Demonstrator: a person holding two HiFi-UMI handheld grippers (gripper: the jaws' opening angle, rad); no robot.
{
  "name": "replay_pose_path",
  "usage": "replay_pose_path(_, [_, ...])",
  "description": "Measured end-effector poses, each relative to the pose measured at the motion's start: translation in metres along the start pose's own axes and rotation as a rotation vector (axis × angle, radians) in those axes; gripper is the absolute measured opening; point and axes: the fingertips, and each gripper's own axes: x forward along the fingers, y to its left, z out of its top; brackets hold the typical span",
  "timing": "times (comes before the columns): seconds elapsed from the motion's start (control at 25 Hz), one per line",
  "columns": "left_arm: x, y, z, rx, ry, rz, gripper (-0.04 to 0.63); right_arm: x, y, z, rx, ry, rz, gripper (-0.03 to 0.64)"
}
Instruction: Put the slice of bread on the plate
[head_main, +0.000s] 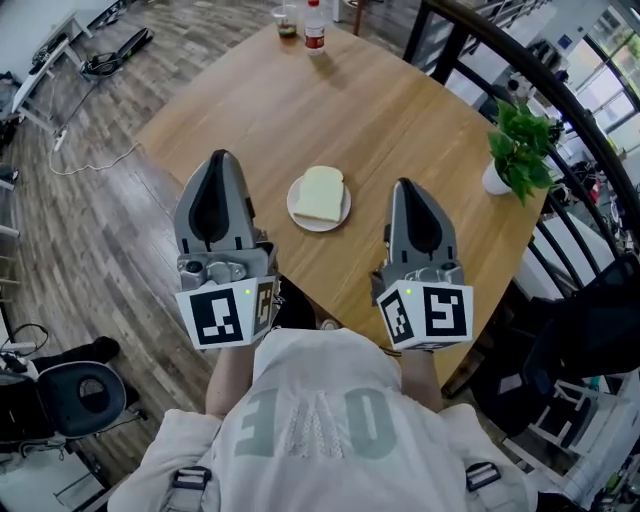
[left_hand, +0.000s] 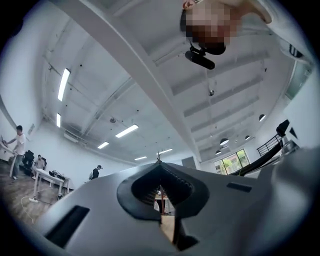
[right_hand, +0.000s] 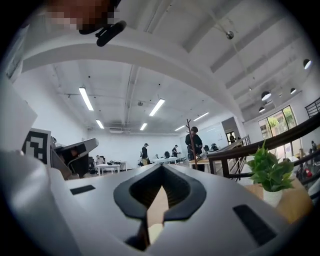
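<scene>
A pale slice of bread (head_main: 320, 193) lies on a small white plate (head_main: 298, 213) near the middle of the round wooden table (head_main: 400, 110). Both grippers are held up close to my chest, well above the table and apart from the bread. In the head view my left gripper (head_main: 220, 156) is to the left of the plate and my right gripper (head_main: 405, 184) to its right. In the left gripper view the left gripper (left_hand: 159, 163) has its jaws together with nothing between them. The right gripper (right_hand: 161, 166) likewise shows its jaws meeting at the tip, empty, pointing across the room.
A potted green plant (head_main: 520, 145) stands at the table's right edge. A bottle (head_main: 314, 28) and a glass (head_main: 286, 20) sit at the far edge. A black railing (head_main: 560, 100) runs along the right. An office chair (head_main: 75, 395) stands at lower left. People stand far back in the room (right_hand: 194, 141).
</scene>
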Motion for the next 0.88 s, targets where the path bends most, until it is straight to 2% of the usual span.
replay_pose_path(0.24, [0.001,0.003,0.009,0.018,-0.002,0.007,0.008,-0.005,0.014,0.009,-0.046,-0.020,0.032,0.017])
replay_pose_path(0.6, [0.005,-0.006,0.010,0.020,0.002,-0.006,0.008,-0.009,0.012,0.013,-0.102,-0.027,0.035,0.017])
replay_pose_path(0.88, [0.003,-0.003,0.012,0.037,0.005,0.005,0.008,-0.014,0.019,0.017,-0.074,-0.056,0.078,0.017])
